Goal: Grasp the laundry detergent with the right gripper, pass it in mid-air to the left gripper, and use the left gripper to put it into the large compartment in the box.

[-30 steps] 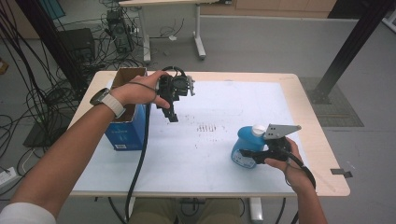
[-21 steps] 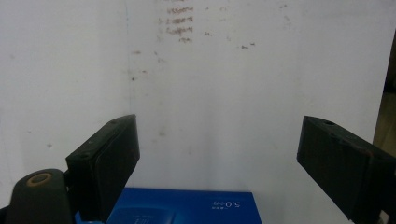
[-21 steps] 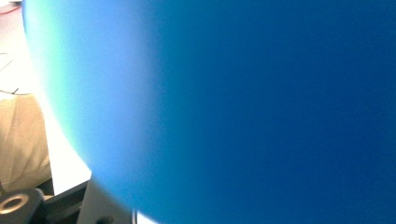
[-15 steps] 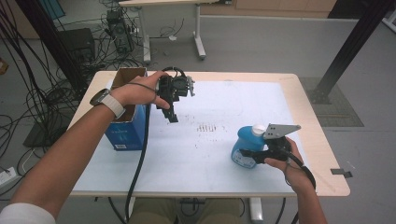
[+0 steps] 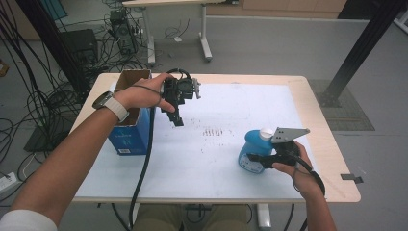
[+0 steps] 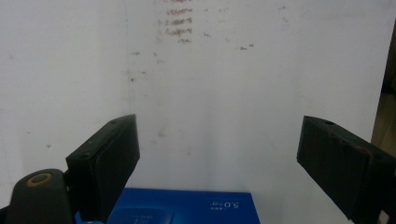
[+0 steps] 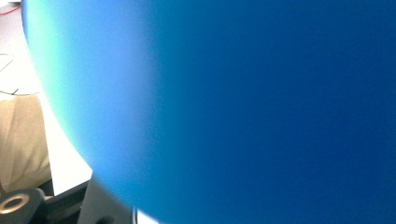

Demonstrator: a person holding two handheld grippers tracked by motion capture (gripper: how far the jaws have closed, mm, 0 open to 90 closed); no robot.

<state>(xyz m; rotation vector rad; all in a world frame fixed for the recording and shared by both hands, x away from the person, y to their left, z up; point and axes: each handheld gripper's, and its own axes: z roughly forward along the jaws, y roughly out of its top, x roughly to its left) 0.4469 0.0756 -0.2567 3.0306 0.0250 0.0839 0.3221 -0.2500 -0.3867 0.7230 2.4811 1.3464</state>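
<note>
A person at a white-topped bench [image 5: 211, 159] works a gripper in each hand. The right gripper [image 5: 263, 159], low at the near right of the bench, has its fingers clamped on the lower body of a blue bottle [image 5: 254, 149] with a white cap, which stands upright on the white surface near the bench's right edge; in the right gripper view the bottle's blue side [image 7: 243, 107] presses close against the lens. The left gripper [image 5: 175, 118] hangs above the far left of the bench, pointing down, its fingers [image 6: 109, 163] spread wide with nothing between them. Just beside it, on the left, stands an open blue box [image 5: 127, 134], its edge at the bottom of the left gripper view [image 6: 182, 207]. Faint reddish marks [image 5: 214, 131] dot the middle of the bench.
</note>
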